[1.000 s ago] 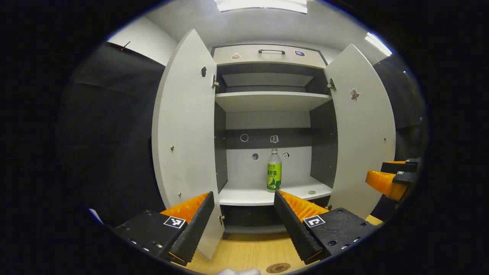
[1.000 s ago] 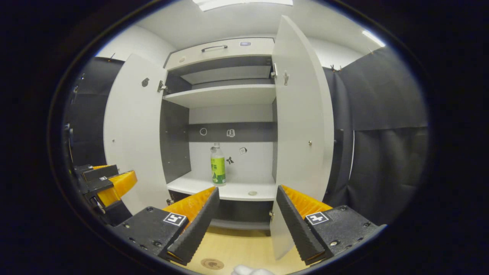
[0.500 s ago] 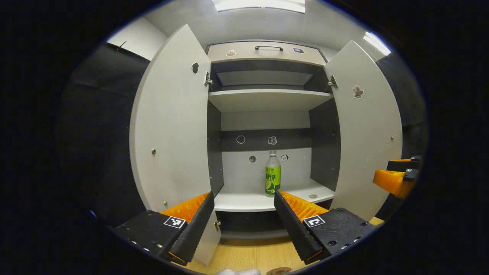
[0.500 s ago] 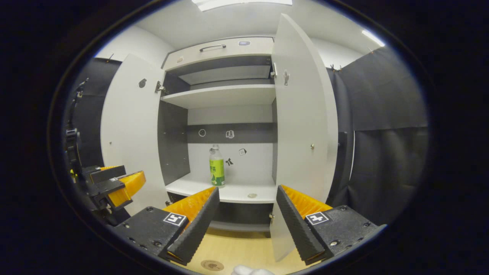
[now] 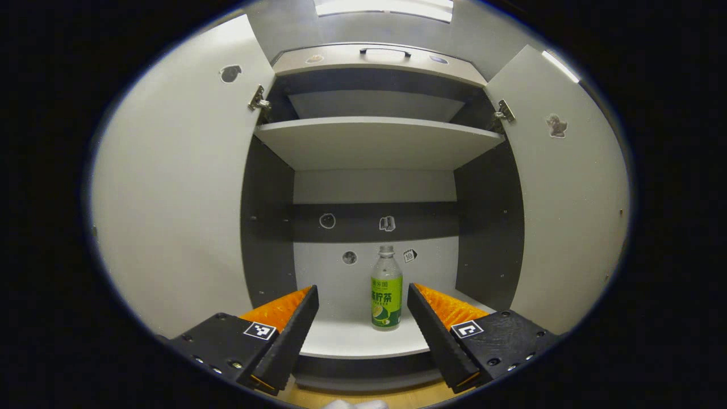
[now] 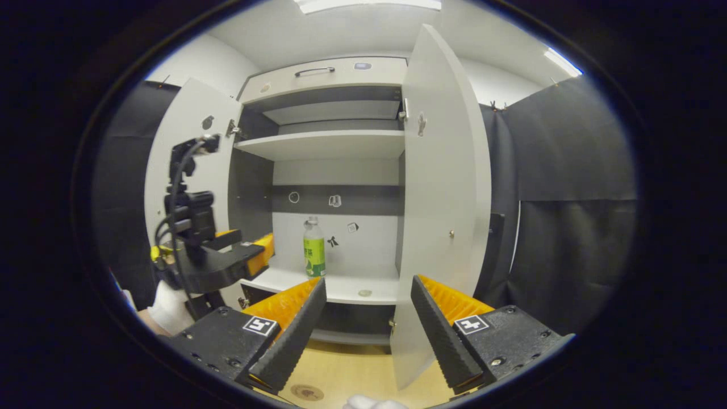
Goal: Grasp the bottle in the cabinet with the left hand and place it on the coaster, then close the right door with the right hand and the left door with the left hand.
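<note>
**Left gripper lined up on the bottle, both doors open**

Left gripper view, left to right. The left door fills the left of the frame, swung wide so the opening is free. Low in the frame, the left gripper has its fingers spread apart with nothing between them but air; the gap frames the bottle, which stands upright on the lower shelf at lower centre, beyond the fingertips and not touched (the wide spread suits a grasp around the bottle's body, judging by the task). The right door stands open at the right edge.

Right gripper view, left to right. The left gripper reaches in from the left at shelf height, near the bottle but apart from it. The right door stands edge-on at centre right, placed where a push would swing it shut. The right gripper, fingers apart and empty, waits low and back from the cabinet. The coaster lies on the wooden top at the bottom of the frame, bare, so the placing step is not yet done.
</note>
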Available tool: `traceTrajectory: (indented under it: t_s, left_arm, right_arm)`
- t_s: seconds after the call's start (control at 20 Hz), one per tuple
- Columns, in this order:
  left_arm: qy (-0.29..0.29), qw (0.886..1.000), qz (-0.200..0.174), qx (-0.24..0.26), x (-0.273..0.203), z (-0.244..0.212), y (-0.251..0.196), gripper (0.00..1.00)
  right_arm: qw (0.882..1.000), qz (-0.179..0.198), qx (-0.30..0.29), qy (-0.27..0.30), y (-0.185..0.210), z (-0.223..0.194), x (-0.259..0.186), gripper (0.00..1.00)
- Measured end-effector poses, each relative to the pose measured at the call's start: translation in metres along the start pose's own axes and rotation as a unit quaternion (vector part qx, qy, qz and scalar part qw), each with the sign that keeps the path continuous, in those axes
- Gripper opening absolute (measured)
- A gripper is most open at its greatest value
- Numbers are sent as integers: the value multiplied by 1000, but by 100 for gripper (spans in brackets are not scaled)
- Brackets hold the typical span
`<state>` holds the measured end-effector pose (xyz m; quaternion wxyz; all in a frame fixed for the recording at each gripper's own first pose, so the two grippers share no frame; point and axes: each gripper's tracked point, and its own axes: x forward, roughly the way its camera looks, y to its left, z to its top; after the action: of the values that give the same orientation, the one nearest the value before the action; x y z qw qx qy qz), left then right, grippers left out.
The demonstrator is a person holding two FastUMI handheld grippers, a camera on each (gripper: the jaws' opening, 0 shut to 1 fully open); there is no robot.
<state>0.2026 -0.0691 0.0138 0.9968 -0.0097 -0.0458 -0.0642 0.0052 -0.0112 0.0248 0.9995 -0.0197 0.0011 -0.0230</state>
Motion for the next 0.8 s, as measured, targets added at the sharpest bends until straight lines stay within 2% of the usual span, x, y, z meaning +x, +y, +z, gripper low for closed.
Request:
traceTrajectory:
  t_s: [0.1, 0.45, 0.8]
  left_arm:
    - [13, 1000, -7, -10, 33, -13, -12, 96]
    - [36, 999, 17, -27, 130, -61, -21, 96]
    - [54, 998, 32, -12, 165, -86, -32, 96]
  right_arm:
    - [1000, -2, -6, 3, -1, 2, -2, 99]
    - [999, -17, -10, 33, -8, -5, 0, 99]
    - [998, -26, -17, 49, -12, -20, 4, 99]
